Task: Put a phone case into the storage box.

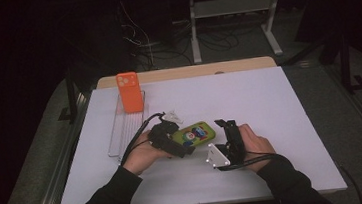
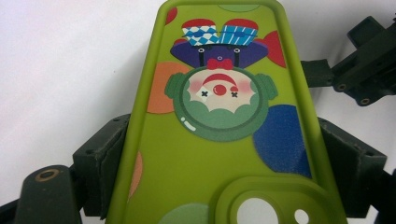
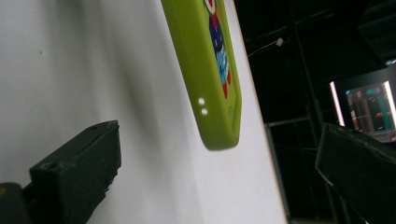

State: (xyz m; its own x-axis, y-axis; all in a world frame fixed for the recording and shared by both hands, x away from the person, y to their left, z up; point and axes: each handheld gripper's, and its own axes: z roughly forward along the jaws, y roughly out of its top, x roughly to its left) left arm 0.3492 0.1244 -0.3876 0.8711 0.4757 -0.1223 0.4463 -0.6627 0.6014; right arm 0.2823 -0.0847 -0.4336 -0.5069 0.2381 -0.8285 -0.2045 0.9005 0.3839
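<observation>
Dark floor and tangled cables ring the wide white surface (image 1: 249,100) where we work, a strip of bare wood showing along its far edge. Next in size, a clear ribbed plastic tray (image 1: 121,130) lies on the left side, and an orange phone-shaped block with a camera bump (image 1: 130,92) stands upright at its far end. Near the middle, just in front of us, we have the lime-green soft phone case printed with a cartoon clown (image 1: 198,133). Our left gripper (image 1: 179,145) is clamped across its two long edges at the camera-cutout end, holding it slightly off the surface. Our right gripper (image 1: 224,128) waits with jaws spread wide just beside the free end, touching nothing. We judge the case light, flexible and somewhat grippy, likely to bow if pinched in the middle; the thick raised rim near a corner looks the surest place for the second hold.
</observation>
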